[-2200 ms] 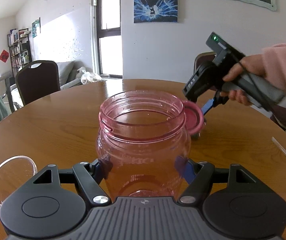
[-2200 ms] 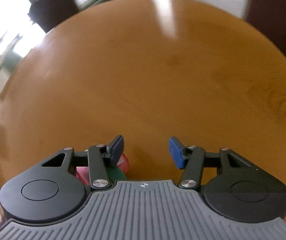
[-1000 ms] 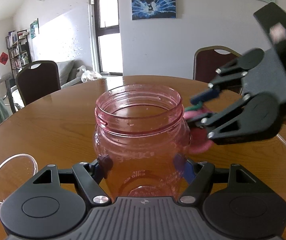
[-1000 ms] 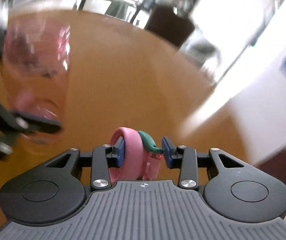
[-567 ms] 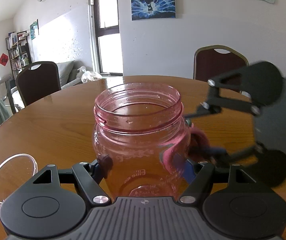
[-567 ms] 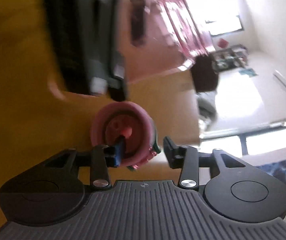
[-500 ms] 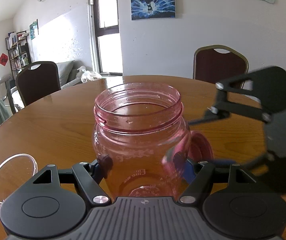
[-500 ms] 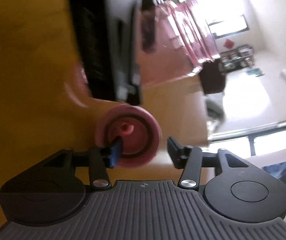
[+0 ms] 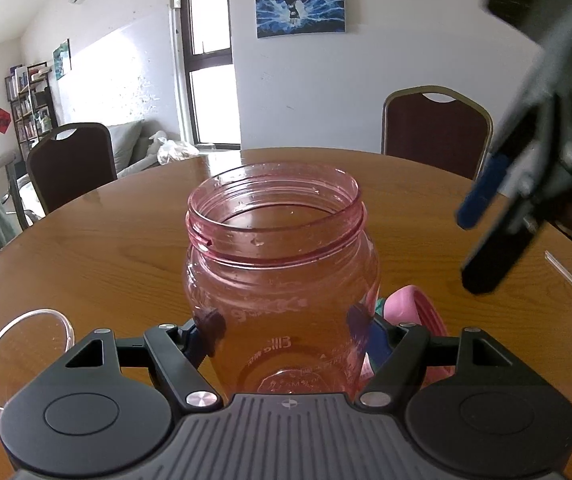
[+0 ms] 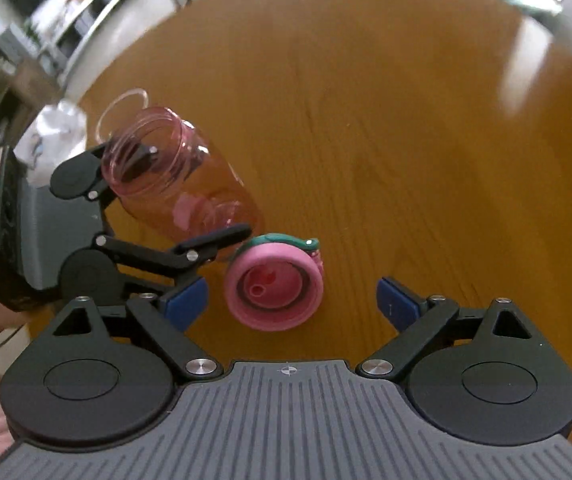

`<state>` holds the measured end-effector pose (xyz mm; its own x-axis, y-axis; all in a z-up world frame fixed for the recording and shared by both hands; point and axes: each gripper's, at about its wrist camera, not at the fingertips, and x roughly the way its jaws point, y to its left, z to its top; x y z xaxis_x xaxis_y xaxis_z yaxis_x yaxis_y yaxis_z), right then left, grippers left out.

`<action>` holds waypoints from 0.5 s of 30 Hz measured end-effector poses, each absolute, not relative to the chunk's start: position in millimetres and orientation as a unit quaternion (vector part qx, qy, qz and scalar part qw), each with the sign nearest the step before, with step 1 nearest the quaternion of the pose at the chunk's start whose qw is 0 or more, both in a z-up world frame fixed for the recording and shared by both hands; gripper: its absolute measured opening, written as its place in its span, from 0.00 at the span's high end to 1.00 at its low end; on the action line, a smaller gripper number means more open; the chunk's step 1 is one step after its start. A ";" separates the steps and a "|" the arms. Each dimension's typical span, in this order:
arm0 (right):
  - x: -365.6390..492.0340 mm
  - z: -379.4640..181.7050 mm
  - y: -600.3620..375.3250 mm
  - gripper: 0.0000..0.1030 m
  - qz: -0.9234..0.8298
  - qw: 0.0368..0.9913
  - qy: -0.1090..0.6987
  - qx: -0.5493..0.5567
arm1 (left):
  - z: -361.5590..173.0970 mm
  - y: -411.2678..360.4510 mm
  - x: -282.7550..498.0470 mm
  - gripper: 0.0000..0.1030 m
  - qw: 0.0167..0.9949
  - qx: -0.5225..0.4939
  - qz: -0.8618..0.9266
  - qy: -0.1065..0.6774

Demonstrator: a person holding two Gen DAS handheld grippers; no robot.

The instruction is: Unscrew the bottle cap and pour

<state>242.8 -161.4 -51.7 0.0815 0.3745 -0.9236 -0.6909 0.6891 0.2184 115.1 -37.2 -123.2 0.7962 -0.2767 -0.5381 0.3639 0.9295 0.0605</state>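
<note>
- Step in hand, as I judge it: the unscrewing is done, since the cap (image 10: pixel 274 286) lies off the bottle (image 9: pixel 282 276) on the bench (image 10: pixel 385 120), and the pour has not begun.
- The left gripper (image 9: pixel 286 334) pinches the bottle low on its body, one blue pad pressed to each side; the bottle stands upright between the fingers with its wide threaded mouth open.
- The right gripper (image 10: pixel 291 300) hangs above the bench with its fingers spread wide and nothing between them. The cap lies on the wood just ahead of them, nearer the left finger, touching neither.
- In the left view the right gripper is a blurred dark shape, up and off to the right of the bottle and apart from it.
- A clear round dish (image 9: pixel 26 354) sits on the bench left of the left fingers; I take it for the likely place to pour, though I cannot be sure.
- Next move, by my reckoning: lift the bottle, carry it leftward over the dish, then tip the mouth slowly.
- The bottle is translucent pink plastic, squat, with a broad neck and raised lettering; it looks amber below the shoulder, but I cannot tell liquid from bench seen through.
- The cap is pink, lying inner side up, with a green strap on its far edge.
</note>
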 end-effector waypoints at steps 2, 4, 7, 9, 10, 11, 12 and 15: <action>257.1 -57.4 -140.9 0.09 0.388 0.686 0.593 -0.167 | -123.5 -35.1 116.6 0.30 0.943 0.080 -0.175 0.271; 277.7 -70.6 -116.1 0.13 0.391 0.665 0.608 -0.189 | -123.6 -33.4 117.5 0.29 0.942 0.079 -0.180 0.272; 287.9 -92.5 -92.3 0.16 0.376 0.638 0.629 -0.235 | -123.6 -33.1 117.9 0.29 0.942 0.083 -0.179 0.272; 283.2 -98.1 -90.3 0.17 0.382 0.628 0.632 -0.245 | -123.8 -32.6 118.2 0.29 0.941 0.084 -0.179 0.273; 278.5 -100.2 -91.2 0.17 0.376 0.627 0.629 -0.264 | -123.9 -32.5 118.4 0.29 0.941 0.084 -0.180 0.273; 274.3 -102.5 -95.6 0.19 0.366 0.625 0.631 -0.280 | -124.4 -32.9 118.7 0.29 0.941 0.085 -0.180 0.273; 270.9 -104.2 -101.0 0.19 0.355 0.622 0.634 -0.293 | -124.9 -33.3 119.2 0.29 0.941 0.086 -0.180 0.273; 266.7 -100.3 -107.0 0.15 0.357 0.616 0.636 -0.297 | -125.3 -33.0 120.0 0.29 0.940 0.087 -0.183 0.274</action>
